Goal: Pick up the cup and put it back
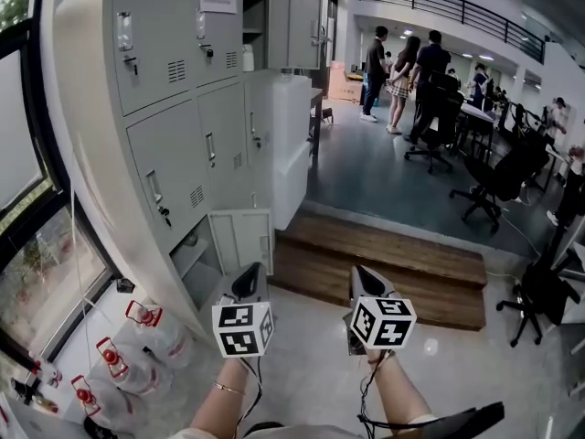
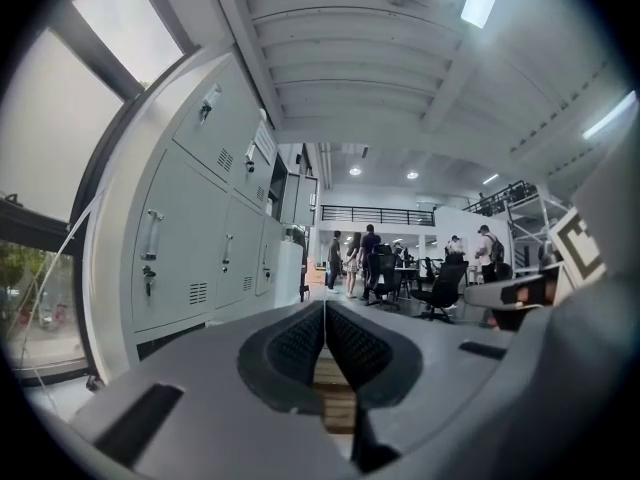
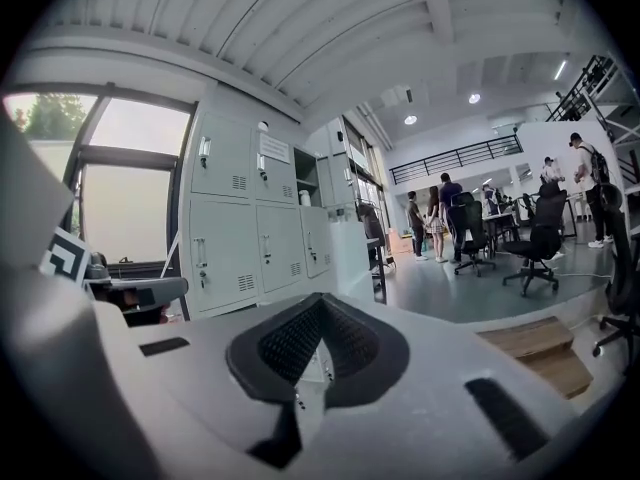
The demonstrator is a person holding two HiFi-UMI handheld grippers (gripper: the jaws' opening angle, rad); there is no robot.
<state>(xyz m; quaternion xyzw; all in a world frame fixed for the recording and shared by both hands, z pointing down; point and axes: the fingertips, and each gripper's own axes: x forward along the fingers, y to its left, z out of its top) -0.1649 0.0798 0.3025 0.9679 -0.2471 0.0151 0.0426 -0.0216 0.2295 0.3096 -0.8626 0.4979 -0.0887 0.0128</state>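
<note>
No cup shows clearly. A small white container [image 1: 248, 58] stands in an open locker compartment high on the left, and the right gripper view shows that white container [image 3: 303, 197] too; I cannot tell whether it is the cup. In the head view my left gripper [image 1: 249, 282] and right gripper [image 1: 364, 280] are held side by side low in the middle, pointing forward over the floor. Both are shut with nothing between the pads. The left gripper [image 2: 325, 306] has its jaws pressed together, as does the right gripper [image 3: 320, 300].
A wall of grey lockers [image 1: 174, 135] runs along the left beside a window [image 1: 18, 154]. Several red-capped water bottles [image 1: 110, 359] lie on the floor at lower left. A wooden step [image 1: 384, 254] lies ahead. Office chairs [image 1: 494, 186] and standing people [image 1: 402, 71] fill the room beyond.
</note>
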